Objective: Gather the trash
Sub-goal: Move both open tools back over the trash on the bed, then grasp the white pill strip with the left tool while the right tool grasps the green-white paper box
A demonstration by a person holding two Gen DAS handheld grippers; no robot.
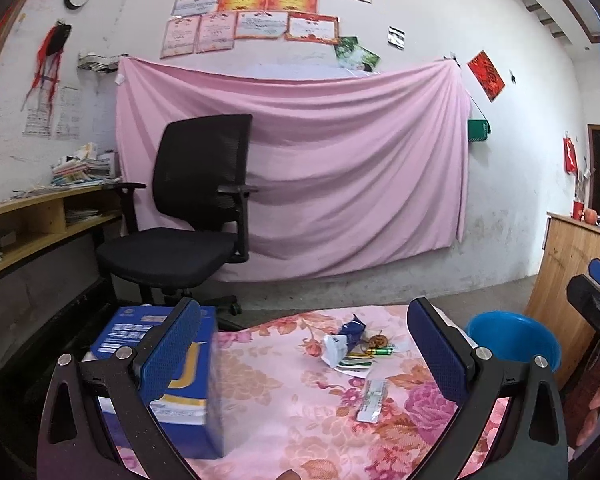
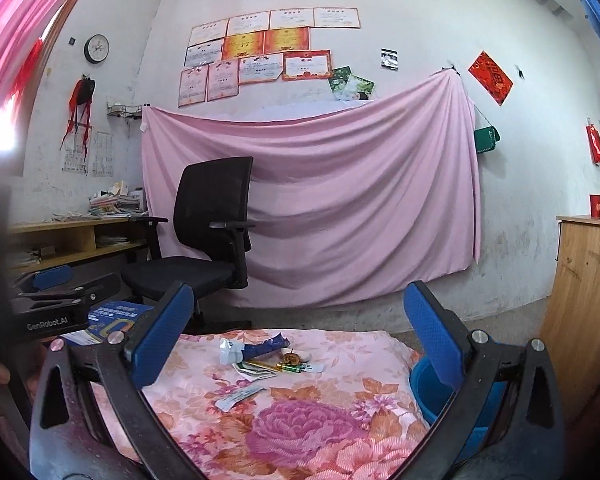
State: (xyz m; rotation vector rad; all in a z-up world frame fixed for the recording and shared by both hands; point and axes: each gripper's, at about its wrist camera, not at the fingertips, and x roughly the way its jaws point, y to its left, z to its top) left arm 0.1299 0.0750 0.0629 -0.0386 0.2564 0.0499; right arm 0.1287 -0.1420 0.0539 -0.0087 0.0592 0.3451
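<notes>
Both the left gripper (image 1: 304, 344) and right gripper (image 2: 296, 328) hang released over the flowered table (image 2: 300, 432); wrappers (image 2: 256, 350) and a battery (image 2: 290, 368) lie mid-table, blue bucket (image 1: 512, 340) beside its right edge

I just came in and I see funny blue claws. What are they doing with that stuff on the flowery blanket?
A person holds two grippers, tidying up trash. Both the left gripper and right gripper are open and empty, above the floral blanket. Wrappers, a battery and a flat packet lie there, not picked up. A blue bucket waits on the right.
</notes>
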